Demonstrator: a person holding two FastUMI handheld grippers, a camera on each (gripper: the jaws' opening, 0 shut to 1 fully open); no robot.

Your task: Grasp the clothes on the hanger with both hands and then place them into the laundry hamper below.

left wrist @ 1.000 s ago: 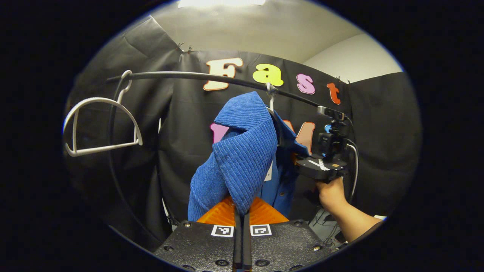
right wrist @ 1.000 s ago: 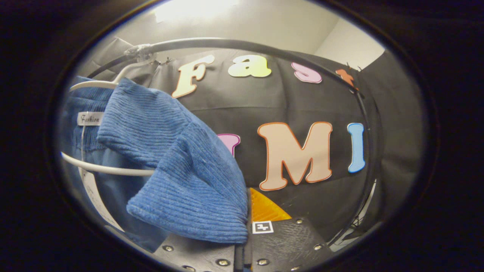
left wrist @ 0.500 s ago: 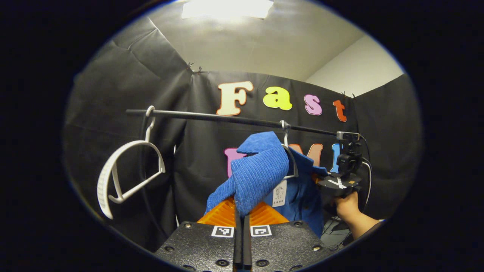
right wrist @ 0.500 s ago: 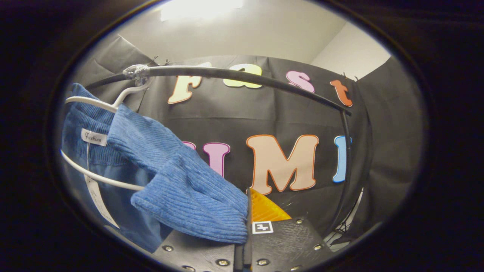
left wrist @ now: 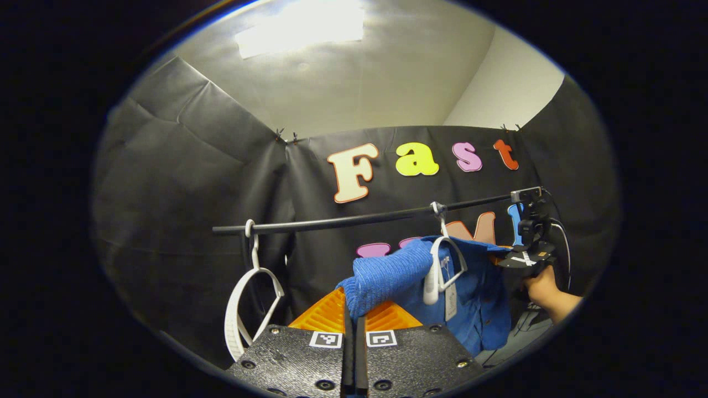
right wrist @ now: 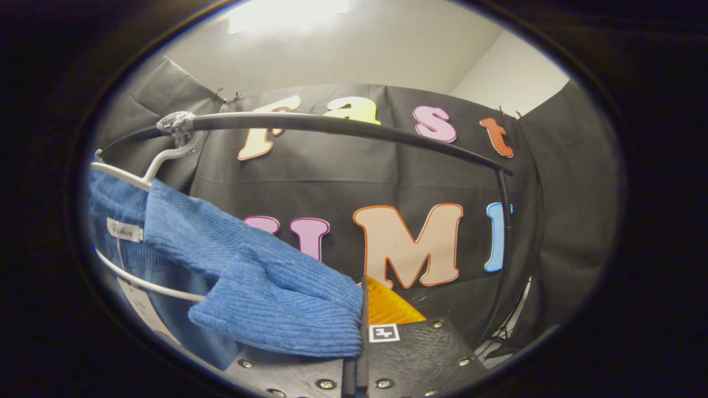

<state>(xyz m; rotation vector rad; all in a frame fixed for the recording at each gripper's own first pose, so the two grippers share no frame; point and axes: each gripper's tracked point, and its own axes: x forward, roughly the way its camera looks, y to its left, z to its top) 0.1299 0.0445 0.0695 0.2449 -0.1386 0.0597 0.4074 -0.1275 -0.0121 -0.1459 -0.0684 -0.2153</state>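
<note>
Left gripper (left wrist: 352, 320): fingers drawn together with barely a slit between them, a fold of the blue shirt (left wrist: 387, 276) pinched at the tips. From the pinch the ribbed cloth runs up and to the right of the fingers, over the white hanger (left wrist: 442, 265).

That hanger hooks on the black rail (left wrist: 343, 222), which crosses above and ahead of the left gripper. The shirt's far side hangs down right of the hanger, a tag dangling from it.

Second hanger (left wrist: 249, 298), bare, hangs on the same rail to the left of the left gripper, well apart from the shirt.

Right gripper (left wrist: 525, 258) seen in the left gripper view: far right, beyond the shirt, held from below by a hand (left wrist: 539, 287). It sits at the shirt's far edge; contact point too small to make out there.

Right gripper view: right gripper (right wrist: 357, 337) also closed to a narrow slit, clamping a thick bunch of shirt (right wrist: 265, 293) at the tips. Cloth spreads left and up from the fingers to the hanger (right wrist: 144, 177), whose hook sits on the rail (right wrist: 343, 127) above and left. A small label is sewn at the collar, left of the fingers.

Shirt is off neither the hanger nor the rail; it is stretched between both grippers.
</note>
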